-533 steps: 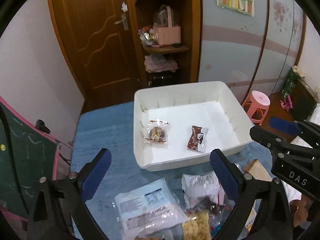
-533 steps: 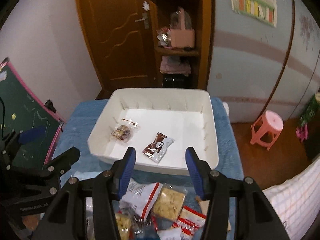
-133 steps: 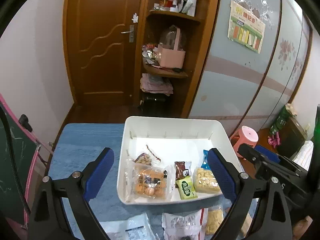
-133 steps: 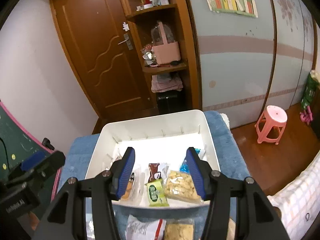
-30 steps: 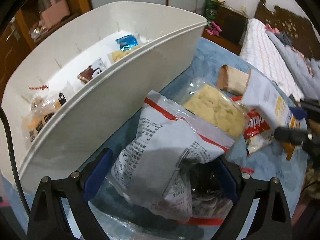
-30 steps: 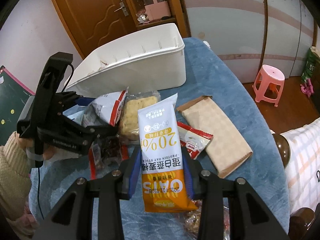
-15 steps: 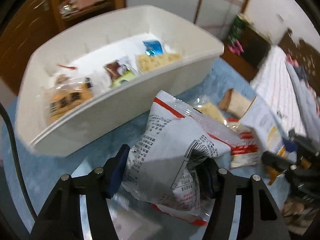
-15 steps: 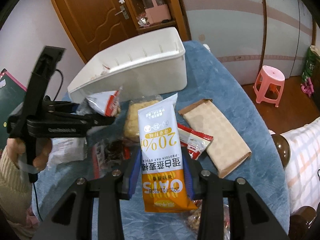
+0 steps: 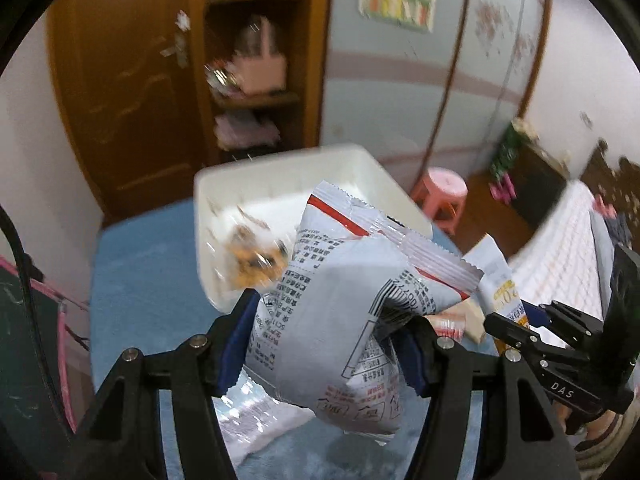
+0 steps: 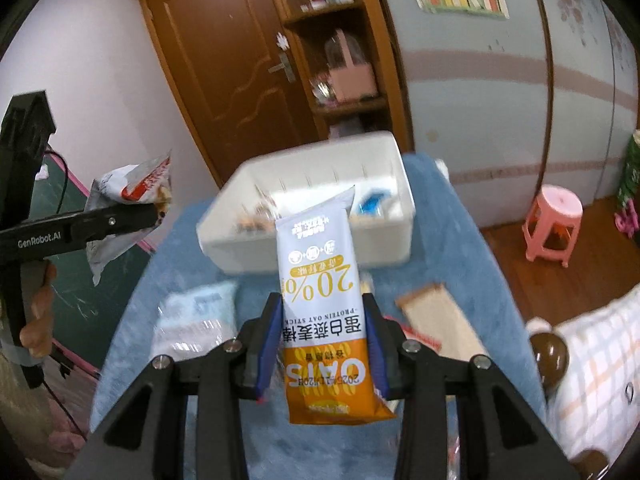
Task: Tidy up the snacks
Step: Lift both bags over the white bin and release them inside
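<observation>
Lifted clear of the blue cloth since a second ago: both packets, then low among the pile in front of the bin, now up in the air. At the left edge of the right wrist view, left gripper [image 10: 132, 216] pinching a crinkly grey-white foil snack bag [image 10: 120, 196] with a red stripe and serrated seal, puffed and creased; bare fingers [image 10: 38, 308] wrapped round the black handle below. In the left wrist view, same bag [image 9: 340, 320] squeezed between blue pads [image 9: 236, 340], filling the middle of the frame. Centre of the right wrist view: right gripper [image 10: 322, 344] clamped on a flat, glossy oat stick packet [image 10: 320, 304], white above and orange below, print upside down. Behind it, upper centre, white plastic bin [image 10: 384, 248], rectangular with slotted walls, blurred snacks inside. Lower left on the fuzzy blue tablecloth [image 10: 460, 248], a clear wrinkled plastic pack [image 10: 196, 320]; to the right of the gripper, a flat tan wrapper [image 10: 436, 316]. Far right, a pink plastic stool [image 10: 554, 224] on a wooden floor.
</observation>
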